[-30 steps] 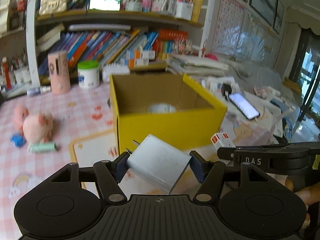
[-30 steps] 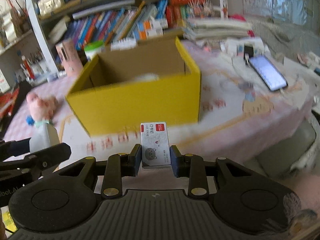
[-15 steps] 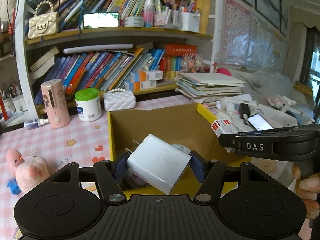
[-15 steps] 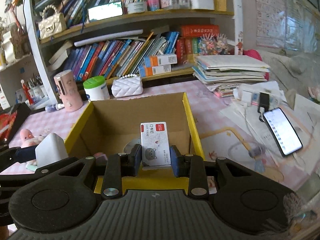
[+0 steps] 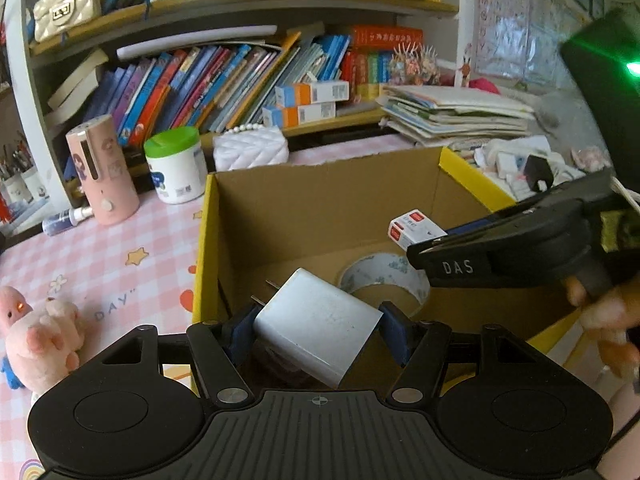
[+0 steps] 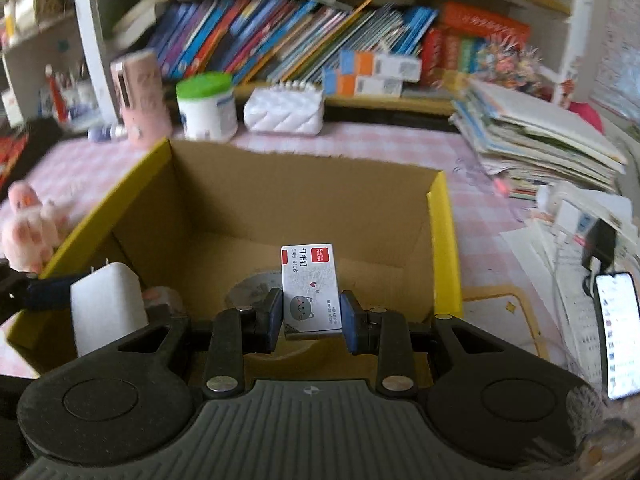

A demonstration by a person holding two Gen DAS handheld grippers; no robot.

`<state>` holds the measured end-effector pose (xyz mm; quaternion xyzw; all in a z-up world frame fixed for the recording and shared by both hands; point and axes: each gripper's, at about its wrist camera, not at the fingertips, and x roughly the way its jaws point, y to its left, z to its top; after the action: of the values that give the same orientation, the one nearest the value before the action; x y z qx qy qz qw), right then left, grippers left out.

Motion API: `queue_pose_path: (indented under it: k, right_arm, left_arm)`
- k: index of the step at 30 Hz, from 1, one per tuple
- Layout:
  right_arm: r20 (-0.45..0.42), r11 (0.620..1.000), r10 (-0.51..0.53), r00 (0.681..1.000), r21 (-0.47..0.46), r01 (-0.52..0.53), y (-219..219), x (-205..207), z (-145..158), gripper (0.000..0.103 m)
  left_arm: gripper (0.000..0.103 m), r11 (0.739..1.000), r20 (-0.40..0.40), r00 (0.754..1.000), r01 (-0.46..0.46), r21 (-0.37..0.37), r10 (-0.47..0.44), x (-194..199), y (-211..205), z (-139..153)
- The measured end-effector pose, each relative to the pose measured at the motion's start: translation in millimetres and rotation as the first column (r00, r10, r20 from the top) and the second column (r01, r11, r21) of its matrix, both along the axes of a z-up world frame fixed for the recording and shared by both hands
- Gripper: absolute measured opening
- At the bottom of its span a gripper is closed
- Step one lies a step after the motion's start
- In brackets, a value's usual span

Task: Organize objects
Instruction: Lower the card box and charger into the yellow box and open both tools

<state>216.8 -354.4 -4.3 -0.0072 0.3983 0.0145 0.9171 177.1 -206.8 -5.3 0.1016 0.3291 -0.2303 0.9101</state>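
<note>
Over box (image 5: 328, 200): charger (image 5: 316, 326) tilted, prongs up-left.

Crowded wooden bookshelf (image 5: 248, 12) behind, pink checked tablecloth (image 5: 100, 248), alphabet wall poster (image 5: 516, 20), daylight

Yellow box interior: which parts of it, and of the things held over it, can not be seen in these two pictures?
- Left wrist view: the near floor of the yellow box is hidden behind the white charger in the left tool.
- Left wrist view: the tape roll is partly covered by the right tool.
- Right wrist view: the staple box in the right tool hides most of the roll; fine print unreadable.
</note>
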Motion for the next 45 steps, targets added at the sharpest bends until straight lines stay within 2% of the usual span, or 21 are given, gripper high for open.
queue_pose_path:
  k: [9,21,29,33,36,40,44,45]
  right_arm:
    - [-0.106,0.996,0.084,0.991,-0.007,-0.086,-3,19,-15,0.028]
    - [-0.162,0.982,0.191,0.968,0.020,-0.190,-9,29,-19,0.028]
    - [-0.183,0.981,0.194,0.964,0.026,-0.193,-8,29,-20,0.030]
    - [-0.130,0.983,0.185,0.974,0.024,-0.183,-9,23,-15,0.039]
    - [-0.076,0.987,0.163,0.984,0.008,-0.163,-8,13,-9,0.040]
    - [-0.018,0.992,0.119,0.993,0.055,-0.118,-9,-2,4,0.042]
    - [0.062,0.997,0.048,0.997,0.056,-0.052,-5,-25,20,0.064]
    - [0.086,0.998,0.026,0.996,0.055,-0.030,-5,-32,25,0.065]
  left_arm:
    - [0.065,1.000,-0.017,1.000,-0.001,0.030,0.002,5,-14,-4]
    - [0.065,0.998,-0.025,0.999,-0.032,0.054,0.034,9,-20,-6]
    - [0.068,0.998,-0.017,0.999,-0.029,0.047,0.030,6,-17,-5]
    - [0.072,0.999,0.032,0.999,-0.031,0.020,0.030,-1,-11,3]
    - [0.075,0.999,0.069,0.997,-0.040,-0.003,0.040,-8,-5,11]
    - [0.083,0.997,0.114,0.991,-0.068,-0.035,0.072,-19,8,22]
    - [0.087,0.993,0.157,0.982,-0.100,-0.062,0.108,-33,23,34]
    - [0.088,0.992,0.164,0.980,-0.106,-0.071,0.116,-37,27,36]
